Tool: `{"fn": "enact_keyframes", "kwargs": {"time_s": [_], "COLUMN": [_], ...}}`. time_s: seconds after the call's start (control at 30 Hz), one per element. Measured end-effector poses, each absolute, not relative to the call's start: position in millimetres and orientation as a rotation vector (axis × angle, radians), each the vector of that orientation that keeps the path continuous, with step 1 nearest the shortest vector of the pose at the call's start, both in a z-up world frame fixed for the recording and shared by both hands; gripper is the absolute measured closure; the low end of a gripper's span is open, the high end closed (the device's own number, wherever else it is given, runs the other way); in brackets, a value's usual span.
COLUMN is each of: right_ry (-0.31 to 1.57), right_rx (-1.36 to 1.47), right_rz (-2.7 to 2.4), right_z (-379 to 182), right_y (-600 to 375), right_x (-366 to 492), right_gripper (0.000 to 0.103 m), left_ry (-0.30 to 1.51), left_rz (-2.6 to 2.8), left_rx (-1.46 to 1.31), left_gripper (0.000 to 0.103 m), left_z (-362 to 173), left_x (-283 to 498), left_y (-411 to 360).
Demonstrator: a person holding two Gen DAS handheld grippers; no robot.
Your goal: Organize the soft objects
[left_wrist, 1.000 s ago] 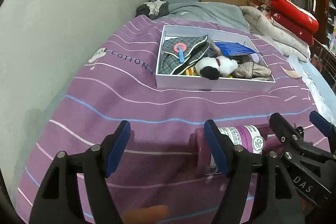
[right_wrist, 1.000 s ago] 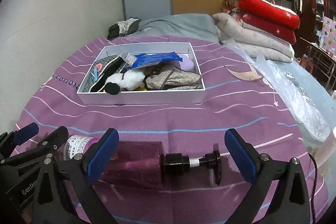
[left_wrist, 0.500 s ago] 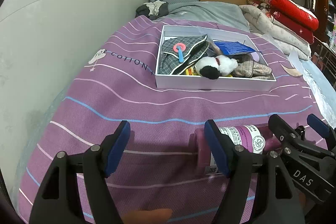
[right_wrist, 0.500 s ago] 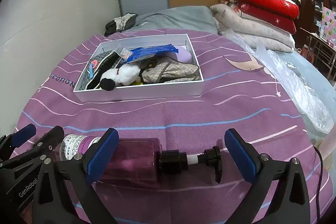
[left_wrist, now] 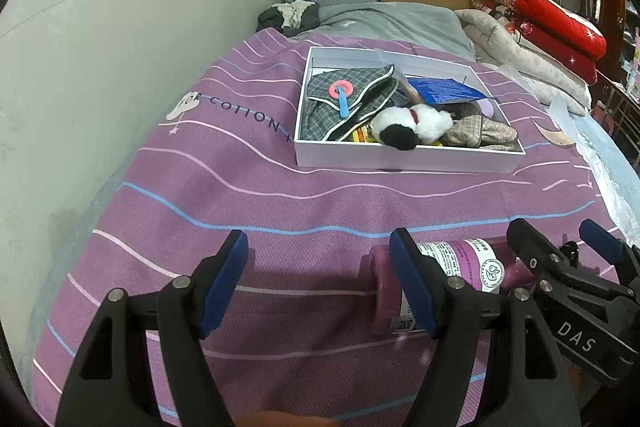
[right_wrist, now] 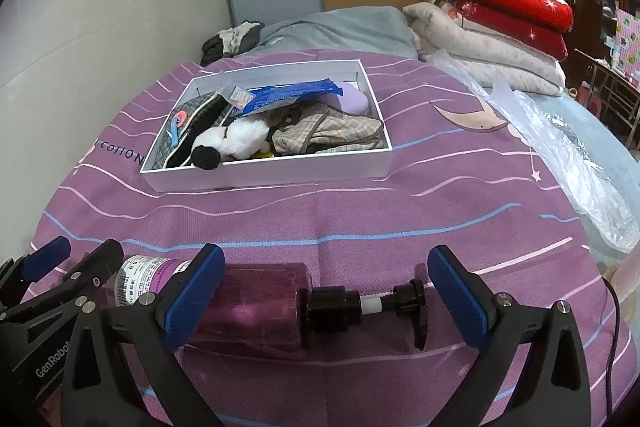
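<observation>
I have both sets of jaws spread wide and gripping nothing. The purple pump bottle (right_wrist: 256,303) lies on its side on the bed (right_wrist: 360,219), between my right gripper's (right_wrist: 326,301) jaws and just beside my left gripper (left_wrist: 320,287). The white box (left_wrist: 400,159) of soft things sits well ahead.

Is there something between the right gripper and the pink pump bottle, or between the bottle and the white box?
Nothing visible does. The right gripper is open with the pump bottle lying on its side between its fingers. Only bare purple bedspread lies between the bottle and the white box, which is already crowded.
</observation>
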State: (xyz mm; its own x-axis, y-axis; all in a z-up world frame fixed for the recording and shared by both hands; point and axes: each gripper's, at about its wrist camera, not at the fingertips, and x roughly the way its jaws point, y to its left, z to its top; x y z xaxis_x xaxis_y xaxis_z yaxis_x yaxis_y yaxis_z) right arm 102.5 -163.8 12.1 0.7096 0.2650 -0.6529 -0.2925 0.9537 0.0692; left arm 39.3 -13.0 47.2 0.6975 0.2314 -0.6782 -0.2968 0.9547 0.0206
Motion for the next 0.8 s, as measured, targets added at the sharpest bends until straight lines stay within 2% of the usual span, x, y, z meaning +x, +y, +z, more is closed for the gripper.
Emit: {"fn": "enact_keyframes", "kwargs": {"time_s": [0.8], "right_ry": [0.735], "right_rx": [-0.012], "right_rz": [0.319], "right_z": [8.5], "right_y": [-165.3], "right_x": [102.8], "right_gripper": [0.0], "left_ry": [0.743], "left_rz": [0.294], "left_rx": [-0.092], "left_gripper": [0.029], "left_z": [46.6], "left_x": [39.9], "left_y": [-12.4]}}
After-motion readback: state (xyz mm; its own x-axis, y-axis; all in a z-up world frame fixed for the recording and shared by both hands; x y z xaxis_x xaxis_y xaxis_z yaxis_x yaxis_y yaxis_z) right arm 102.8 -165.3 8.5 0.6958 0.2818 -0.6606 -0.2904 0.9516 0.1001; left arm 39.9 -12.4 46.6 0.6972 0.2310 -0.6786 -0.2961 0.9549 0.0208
